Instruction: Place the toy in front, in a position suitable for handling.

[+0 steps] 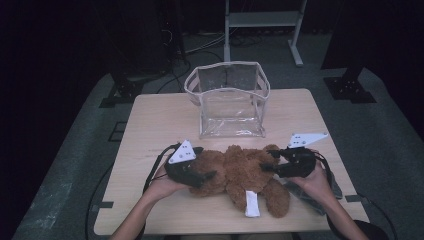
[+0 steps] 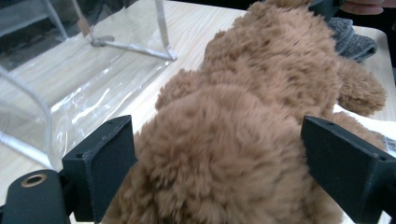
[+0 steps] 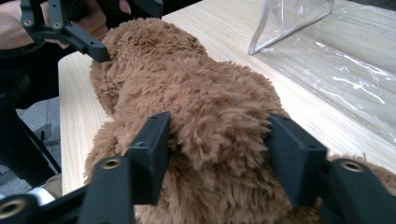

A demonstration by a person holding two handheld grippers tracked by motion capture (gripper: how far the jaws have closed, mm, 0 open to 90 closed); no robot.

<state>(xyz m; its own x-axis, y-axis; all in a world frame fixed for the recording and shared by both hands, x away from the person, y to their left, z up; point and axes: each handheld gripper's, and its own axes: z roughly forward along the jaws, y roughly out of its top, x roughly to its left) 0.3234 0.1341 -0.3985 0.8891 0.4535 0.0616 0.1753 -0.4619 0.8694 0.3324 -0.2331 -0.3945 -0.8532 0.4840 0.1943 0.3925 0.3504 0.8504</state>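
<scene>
Lying across the lower middle of the high view, the brown plush bear (image 1: 240,172) rests on the counter (image 1: 160,125), a white tag (image 1: 251,204) at its near side. The left hand-held gripper (image 1: 207,176) straddles its left end, jaws wide with the fur between them, not pinching. The right hand-held gripper (image 1: 269,161) clenches the bear's right end, fur bulging between the jaws. Behind the bear, toward the upper middle, stands a clear plastic bag (image 1: 229,100), open-topped. A grey cloth (image 1: 312,197) lies under the right hand.
</scene>
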